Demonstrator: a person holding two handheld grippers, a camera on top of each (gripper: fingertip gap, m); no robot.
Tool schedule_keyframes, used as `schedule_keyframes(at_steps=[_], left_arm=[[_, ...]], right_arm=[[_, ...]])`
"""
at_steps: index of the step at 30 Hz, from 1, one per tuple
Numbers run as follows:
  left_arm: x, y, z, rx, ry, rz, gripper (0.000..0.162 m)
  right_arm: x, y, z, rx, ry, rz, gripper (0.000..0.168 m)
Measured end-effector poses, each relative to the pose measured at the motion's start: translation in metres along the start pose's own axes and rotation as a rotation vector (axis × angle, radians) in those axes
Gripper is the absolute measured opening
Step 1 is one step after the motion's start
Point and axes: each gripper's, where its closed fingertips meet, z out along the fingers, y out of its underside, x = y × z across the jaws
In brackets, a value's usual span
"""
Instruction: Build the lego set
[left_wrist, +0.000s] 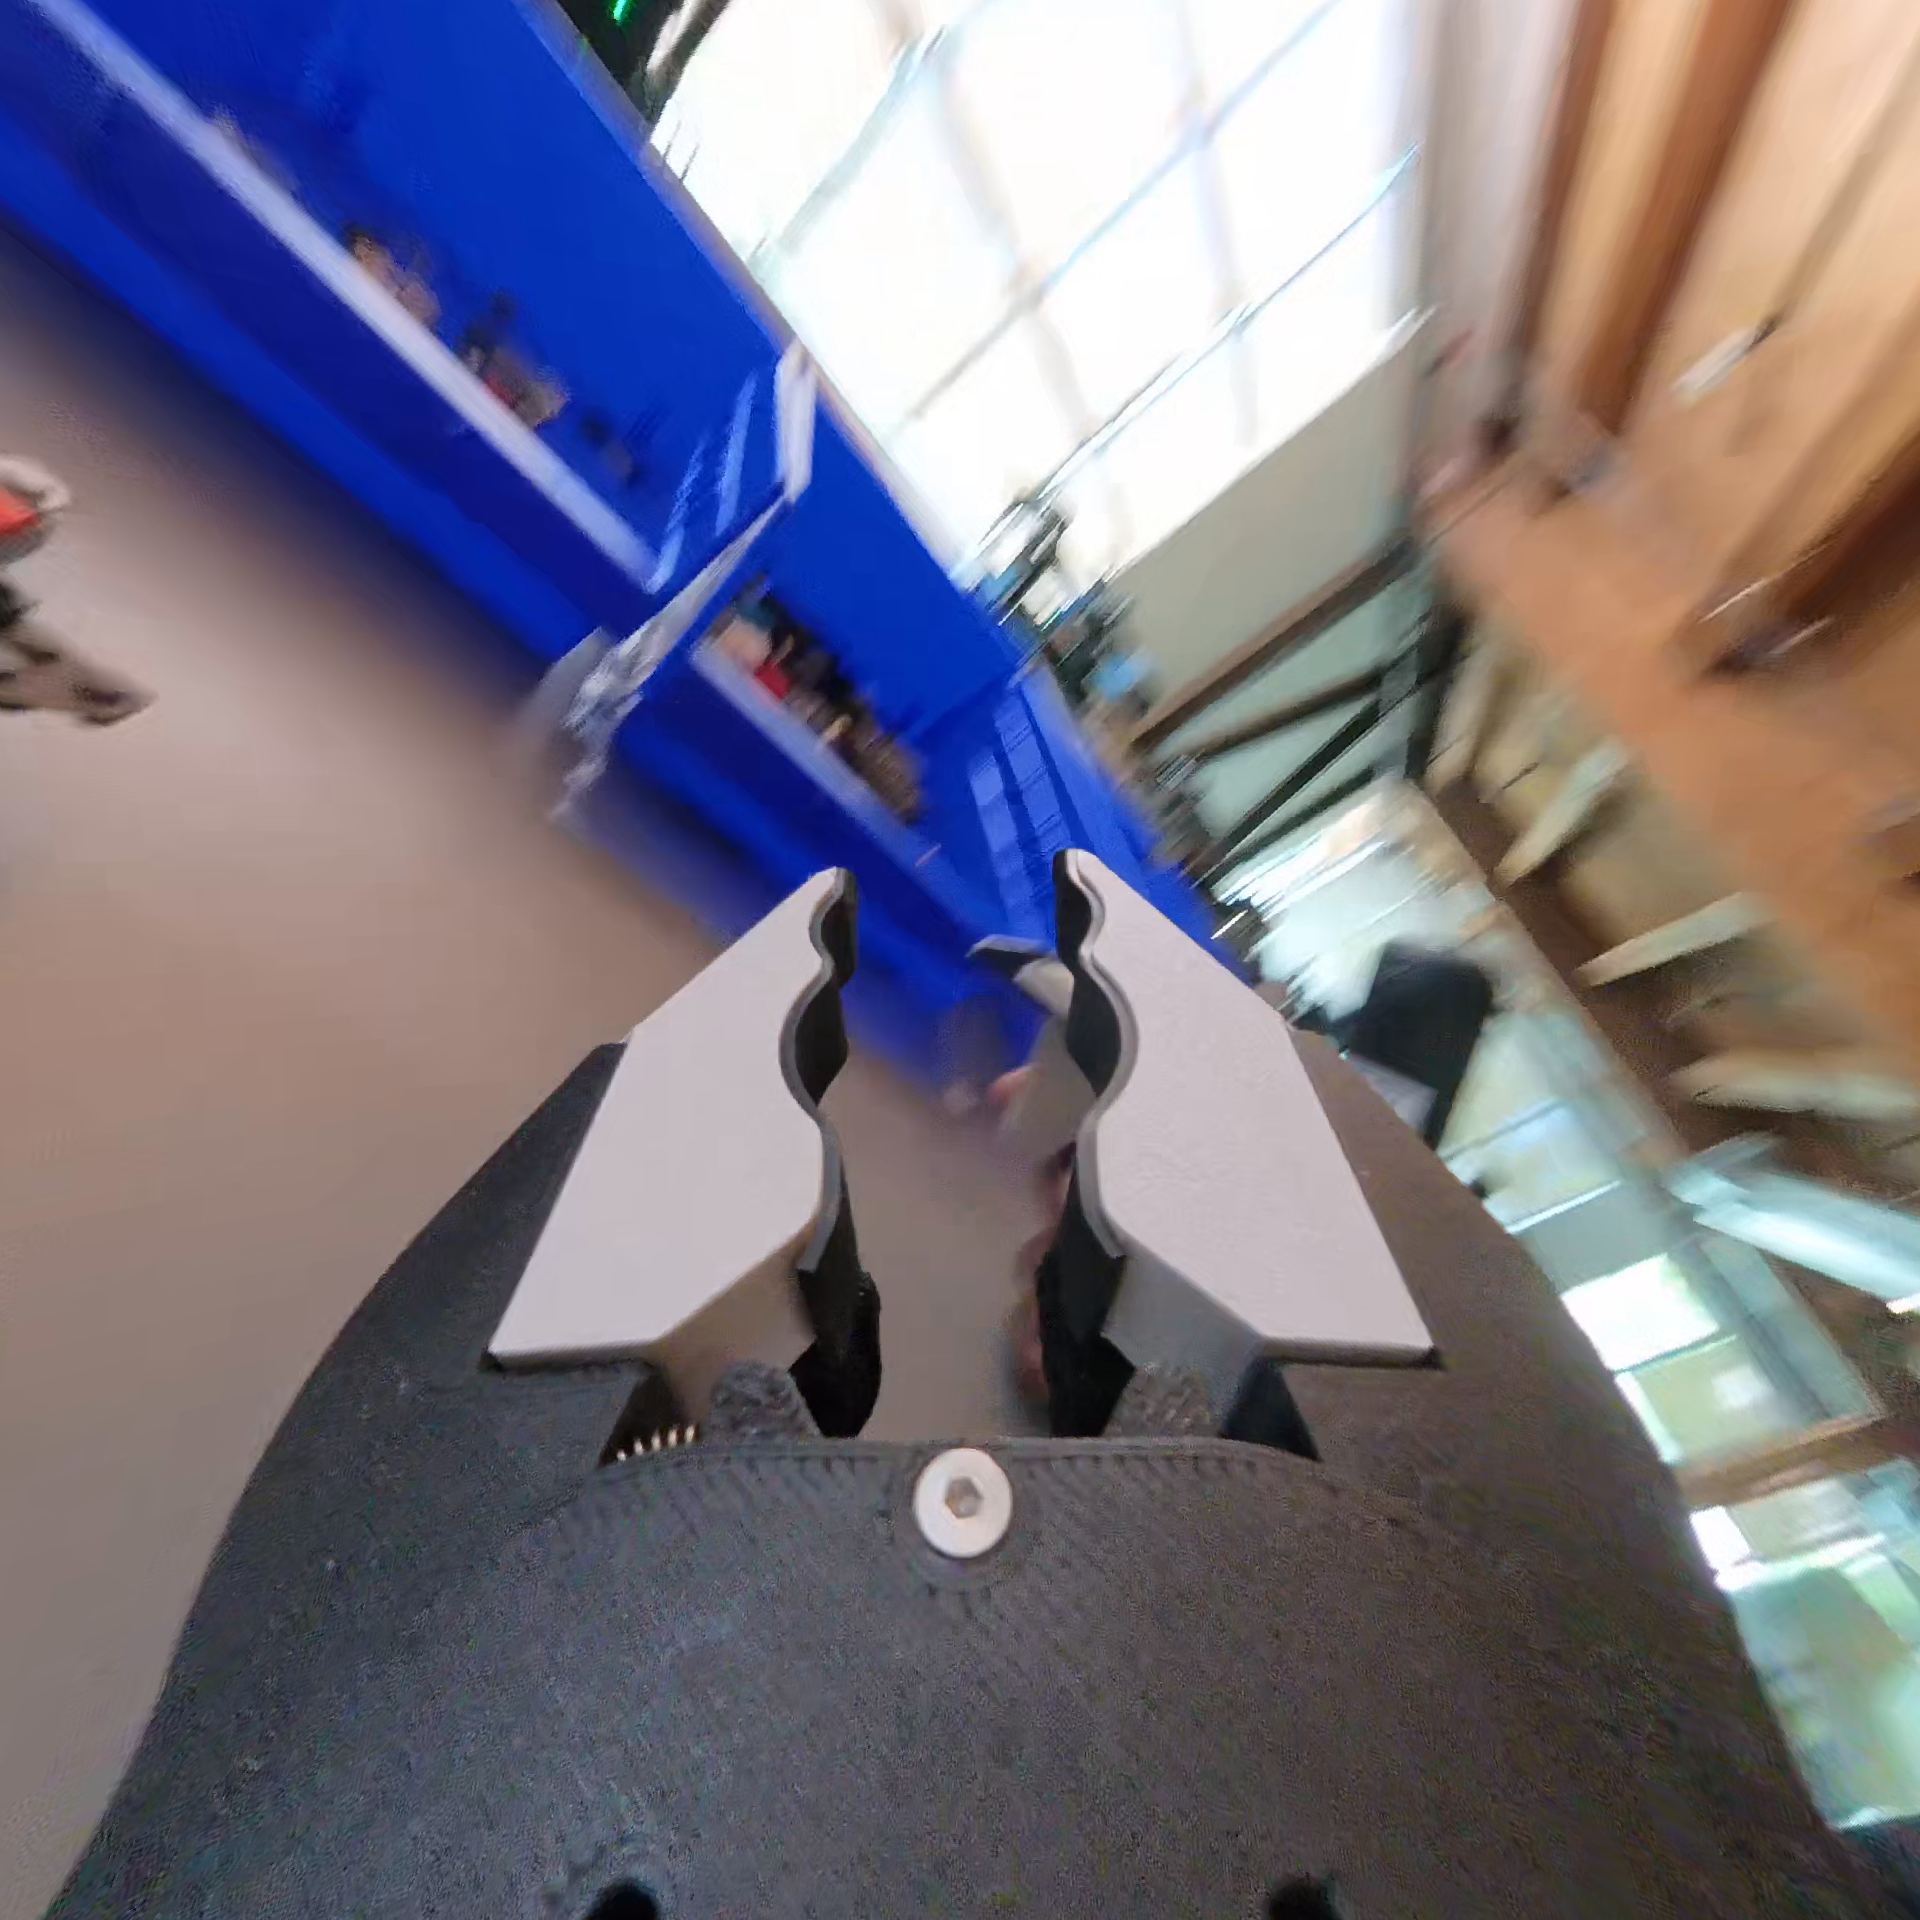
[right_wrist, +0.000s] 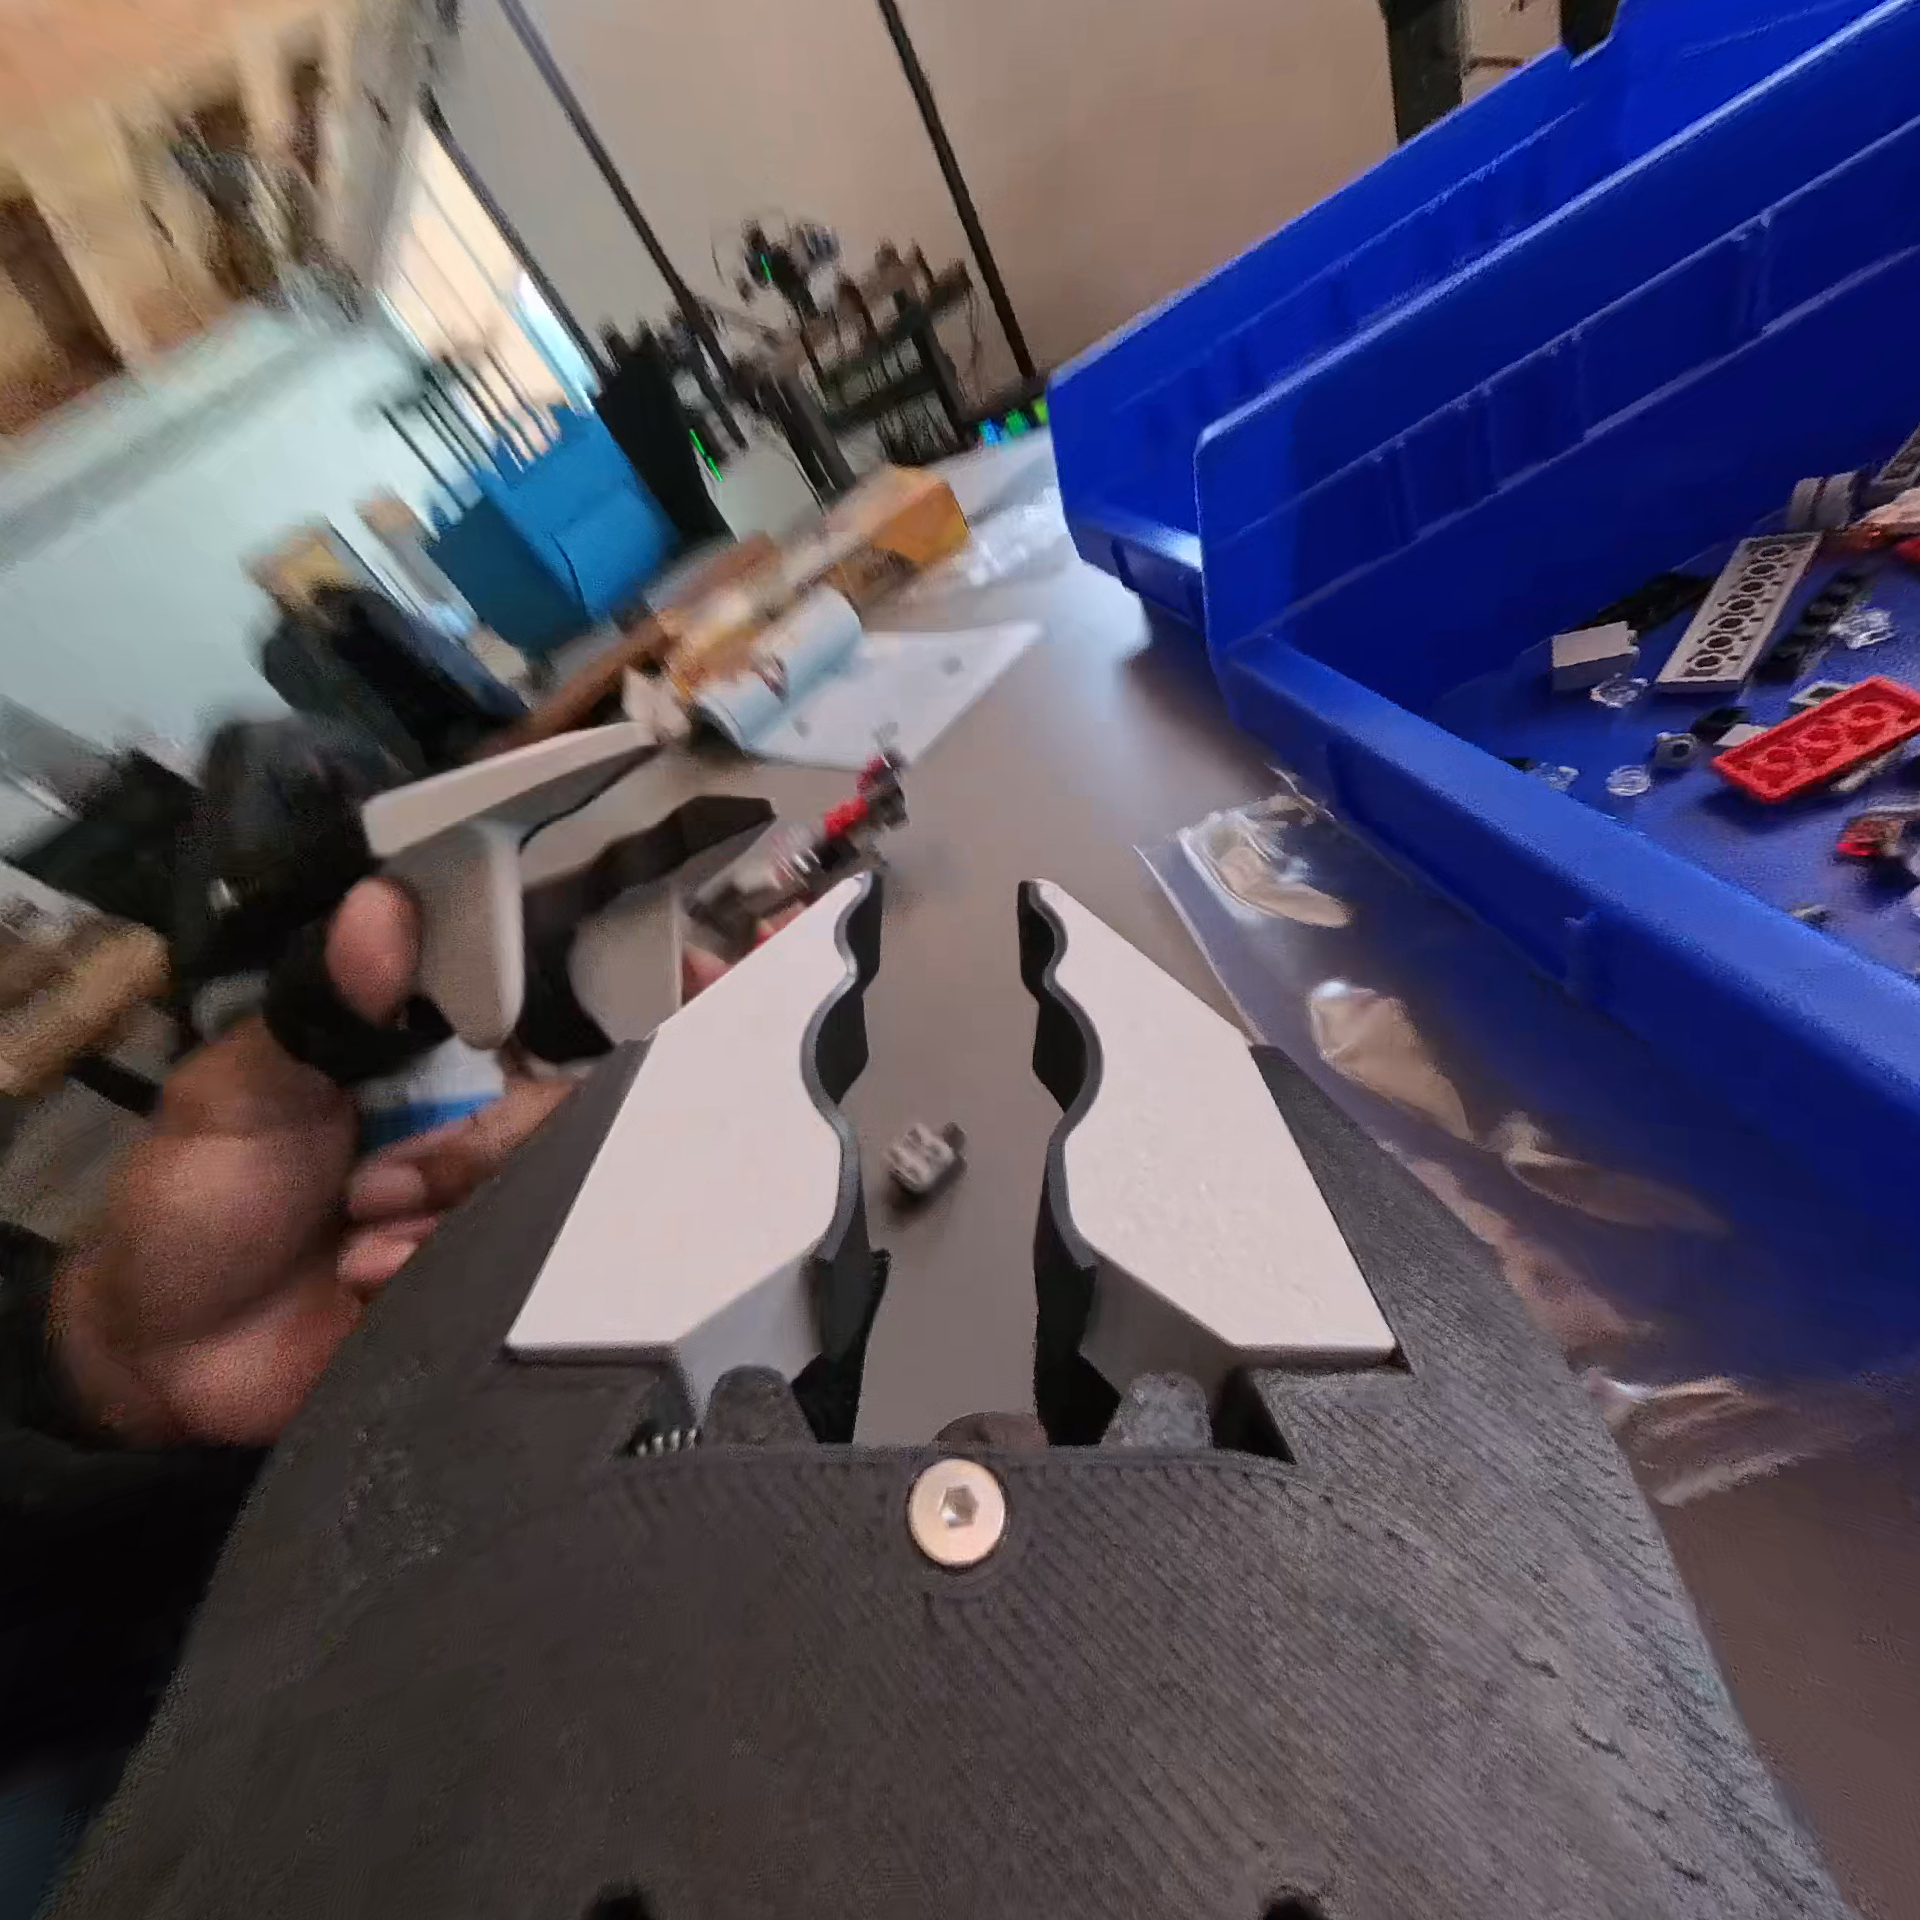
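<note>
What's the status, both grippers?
Left gripper open, empty. Right gripper open over small grey piece on table. Nothing blocking it.

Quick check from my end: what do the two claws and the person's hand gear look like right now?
Both the left claw and right claw match: pale grey wedge-shaped fingers with wavy black inner pads, on a textured black printed body fixed by one silver hex screw. The left hand appears to wear a black fingerless glove. No cables visible.
</note>
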Motion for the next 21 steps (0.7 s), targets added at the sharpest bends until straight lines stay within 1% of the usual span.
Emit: schedule_keyframes(at_steps=[2,3,4,6,8,9,13,16,18,21], left_arm=[[0.028,-0.012,-0.008,0.158,0.154,-0.105,0.042],[0.042,-0.009,-0.011,0.202,0.222,-0.152,0.042],[0.054,0.000,-0.011,0.211,0.283,-0.197,0.042],[0.073,0.028,-0.007,0.155,0.363,-0.256,0.043],[0.084,0.053,-0.002,0.096,0.386,-0.236,0.044],[0.089,0.059,-0.002,0.088,0.392,-0.214,0.044],[0.105,0.062,-0.008,0.101,0.425,-0.127,0.043],[0.113,0.069,-0.011,0.075,0.446,-0.095,0.044],[0.118,0.079,-0.013,0.043,0.461,-0.104,0.044],[0.129,0.103,-0.016,-0.019,0.484,-0.087,0.045]], right_arm=[[-0.006,-0.020,-0.004,0.139,-0.080,0.174,0.027],[-0.008,-0.029,-0.007,0.214,-0.118,0.264,0.028],[-0.009,-0.037,-0.010,0.279,-0.147,0.339,0.029],[-0.008,-0.044,-0.013,0.366,-0.183,0.434,0.030],[-0.010,-0.048,-0.015,0.417,-0.218,0.492,0.030],[-0.011,-0.049,-0.016,0.427,-0.234,0.511,0.030],[-0.016,-0.057,-0.021,0.467,-0.255,0.520,0.030],[-0.016,-0.064,-0.025,0.505,-0.280,0.545,0.030],[-0.014,-0.068,-0.029,0.536,-0.277,0.551,0.030],[-0.013,-0.077,-0.037,0.606,-0.302,0.564,0.030]])
